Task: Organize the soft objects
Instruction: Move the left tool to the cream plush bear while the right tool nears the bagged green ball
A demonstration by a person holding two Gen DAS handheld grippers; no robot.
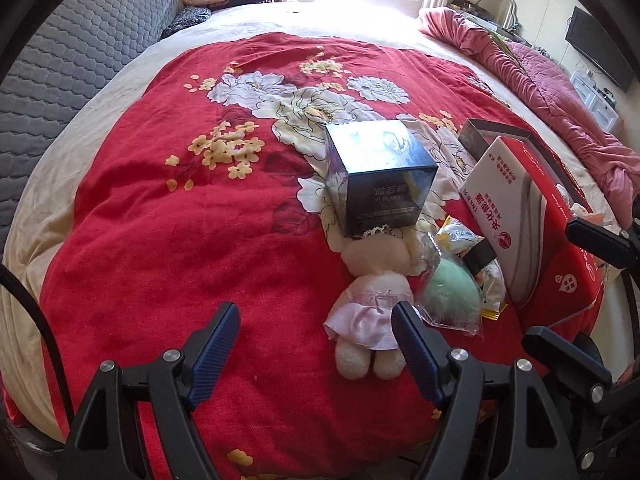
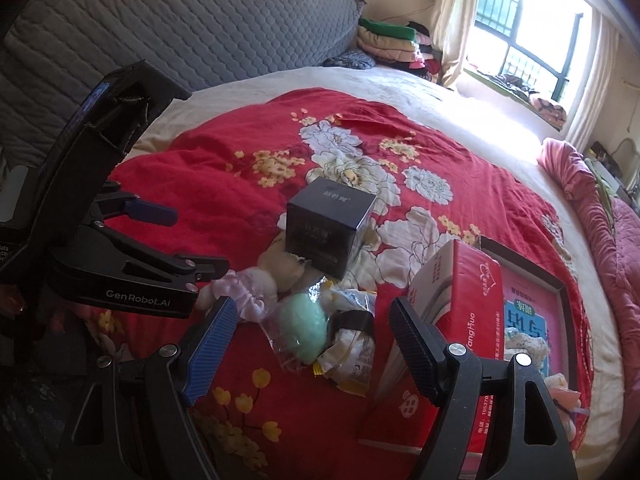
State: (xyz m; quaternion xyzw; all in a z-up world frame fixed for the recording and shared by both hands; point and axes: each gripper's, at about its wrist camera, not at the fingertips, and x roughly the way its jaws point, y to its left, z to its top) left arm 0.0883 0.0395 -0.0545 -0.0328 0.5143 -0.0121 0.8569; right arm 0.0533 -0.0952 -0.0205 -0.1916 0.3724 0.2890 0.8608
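A cream plush doll (image 1: pixel 376 292) in a pink dress lies on the red floral blanket (image 1: pixel 160 220), its head under a dark box (image 1: pixel 380 176). Just right of it is a green soft ball (image 1: pixel 452 292) in a clear bag. My left gripper (image 1: pixel 316 312) is open above the blanket, and its right finger overlaps the doll's dress. In the right wrist view my right gripper (image 2: pixel 312 308) is open, with the green ball (image 2: pixel 302 328) showing just beyond its fingers. The doll (image 2: pixel 256 284) is left of the ball, and the left gripper (image 2: pixel 192 240) is beside it.
Snack packets (image 2: pixel 352 352) lie beside the ball. A red and white carton (image 2: pixel 460 304) leans against a shallow dark-rimmed tray (image 2: pixel 560 292) holding a pink book. A rumpled pink quilt (image 1: pixel 560 92) runs along the right edge, a grey quilted headboard (image 1: pixel 80 60) along the left, and folded clothes (image 2: pixel 392 44) sit at the far end.
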